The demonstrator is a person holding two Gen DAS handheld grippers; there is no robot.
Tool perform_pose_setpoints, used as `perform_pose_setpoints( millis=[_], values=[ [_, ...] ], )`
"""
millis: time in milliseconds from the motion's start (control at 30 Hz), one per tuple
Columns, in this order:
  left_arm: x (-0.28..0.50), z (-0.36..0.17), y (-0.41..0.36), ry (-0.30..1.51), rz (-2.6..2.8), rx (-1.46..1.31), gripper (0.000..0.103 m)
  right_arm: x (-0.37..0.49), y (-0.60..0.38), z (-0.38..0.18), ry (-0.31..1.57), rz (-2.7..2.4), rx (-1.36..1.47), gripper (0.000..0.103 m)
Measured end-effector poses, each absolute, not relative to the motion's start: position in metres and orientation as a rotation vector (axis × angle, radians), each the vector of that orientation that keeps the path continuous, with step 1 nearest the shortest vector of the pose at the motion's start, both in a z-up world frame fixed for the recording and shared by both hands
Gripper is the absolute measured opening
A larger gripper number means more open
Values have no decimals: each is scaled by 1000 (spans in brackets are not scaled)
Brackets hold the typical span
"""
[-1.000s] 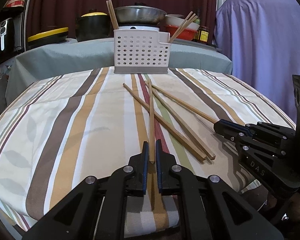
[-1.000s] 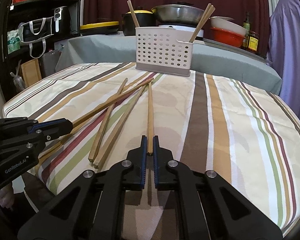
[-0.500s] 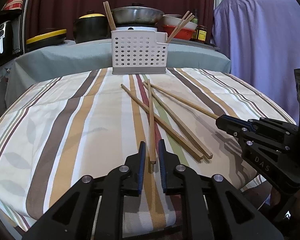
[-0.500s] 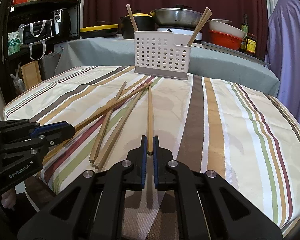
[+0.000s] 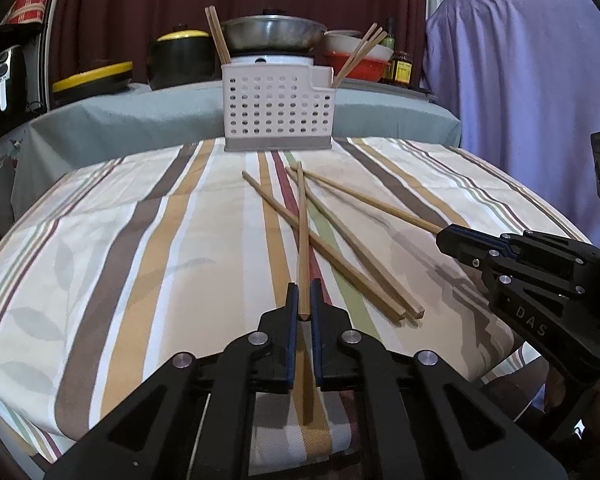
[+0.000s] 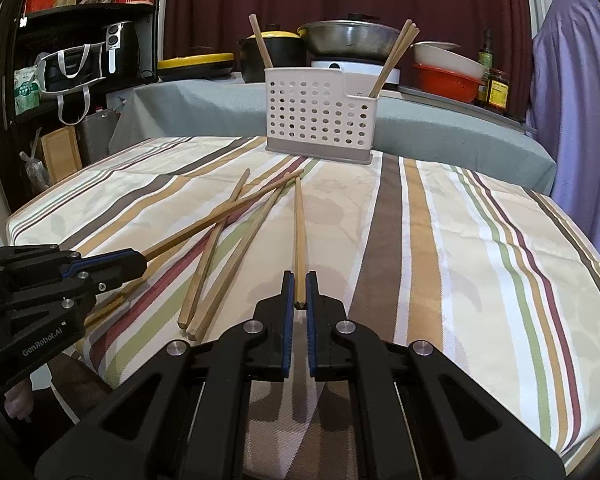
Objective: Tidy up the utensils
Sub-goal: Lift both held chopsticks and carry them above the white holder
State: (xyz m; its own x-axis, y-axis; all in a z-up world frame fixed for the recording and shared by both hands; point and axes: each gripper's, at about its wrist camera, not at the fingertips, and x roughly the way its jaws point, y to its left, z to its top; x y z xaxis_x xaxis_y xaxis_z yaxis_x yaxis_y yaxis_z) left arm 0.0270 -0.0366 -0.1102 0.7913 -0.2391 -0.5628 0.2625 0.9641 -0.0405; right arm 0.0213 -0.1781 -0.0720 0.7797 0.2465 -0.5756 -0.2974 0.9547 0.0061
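Observation:
Several wooden chopsticks lie fanned on the striped tablecloth [image 5: 140, 240]. My left gripper [image 5: 304, 300] is shut on the near end of one chopstick [image 5: 302, 232]; it also shows in the right wrist view [image 6: 138, 258]. My right gripper [image 6: 297, 286] is shut on the near end of another chopstick [image 6: 299, 232]; it shows in the left wrist view [image 5: 446, 237]. Two loose chopsticks [image 5: 340, 256] lie between them. A white perforated utensil holder [image 5: 278, 114] stands at the table's far edge with chopsticks upright in both end compartments.
Behind the holder [image 6: 320, 120], a grey-covered counter [image 6: 204, 100] holds a steel pan [image 6: 350, 40], a black pot [image 6: 274, 54], bowls and sauce jars. A dark shelf [image 6: 80, 64] stands at left. A purple-covered object [image 5: 520, 80] stands at right.
The left jaws opened slightly half a second ago and have closed again on the chopstick. Both grippers have drawn back a little with their chopsticks.

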Motion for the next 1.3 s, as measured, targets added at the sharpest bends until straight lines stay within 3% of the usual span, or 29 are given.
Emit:
perform_pose_setpoints(
  millis=[800, 1300],
  values=[
    [26, 24, -31, 233, -280, 38, 7, 8, -200, 47, 315, 229, -94, 6],
    [36, 79, -11, 199, -256, -21, 7, 28, -210, 90, 260, 234, -68, 6]
  ],
)
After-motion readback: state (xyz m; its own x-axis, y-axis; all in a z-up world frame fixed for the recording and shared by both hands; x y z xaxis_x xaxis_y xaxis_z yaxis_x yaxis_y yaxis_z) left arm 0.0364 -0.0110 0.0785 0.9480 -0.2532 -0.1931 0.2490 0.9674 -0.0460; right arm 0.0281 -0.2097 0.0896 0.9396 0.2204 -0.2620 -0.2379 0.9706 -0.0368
